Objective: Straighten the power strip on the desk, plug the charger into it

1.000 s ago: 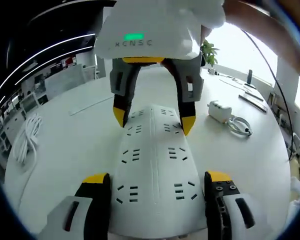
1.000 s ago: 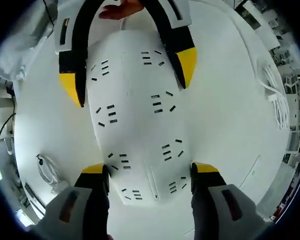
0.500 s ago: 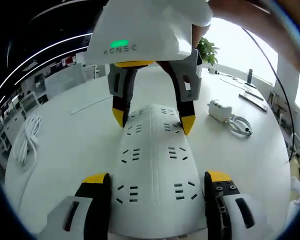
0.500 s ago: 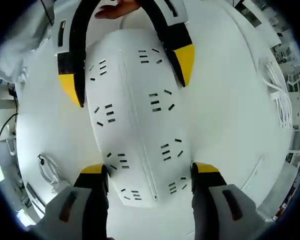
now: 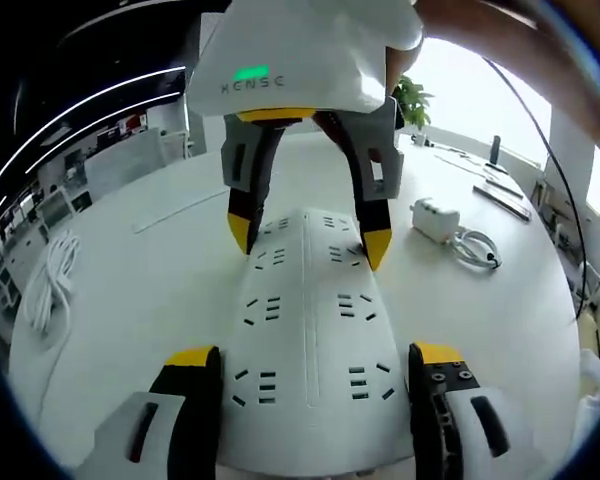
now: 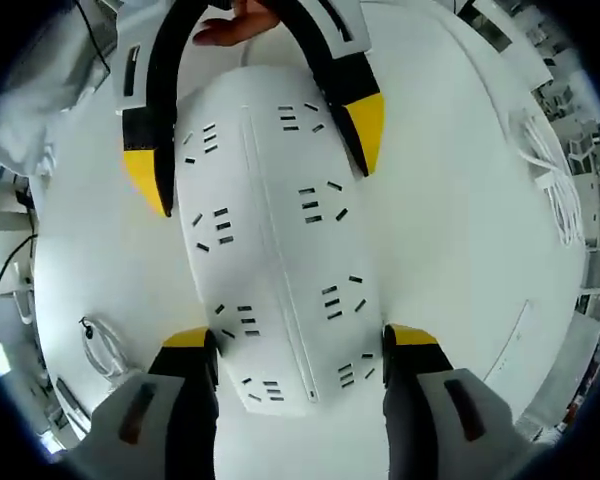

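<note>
Both tongs are clamped on the strip (image 5: 310, 350), one at each end. Left tongs (image 5: 310, 362) straddle the near end, jaws pressed to its long sides; right tongs (image 6: 302, 345) do the same at the far end, and show up across from me in the left gripper view with yellow tips against the strip edges. So each is grasping the strip across its width.

Strip lies flat on the white desk (image 5: 120, 290), face up, two rows of sockets visible, nothing plugged in. Its own cord I can't trace from here.

Charger (image 5: 432, 218) sits on the desk to the right of the strip's far end, well apart from it, with its cable (image 5: 477, 250) coiled just beside it. A separate white cord bundle (image 5: 48, 278) lies far left.

Handling, my read: the strip is a rigid plastic shell, light, smooth sides. On this slick desk it should slide and pivot easily, so the two-end hold is right for squaring it. Side grip only; pads near the sockets would block them. The charger looks small, hard and light, so take it by the body, not the cable. One tong will likely need to keep the strip pinned while the plug goes in, or it'll skate.

Straightening is in hand; plugging not yet begun.
</note>
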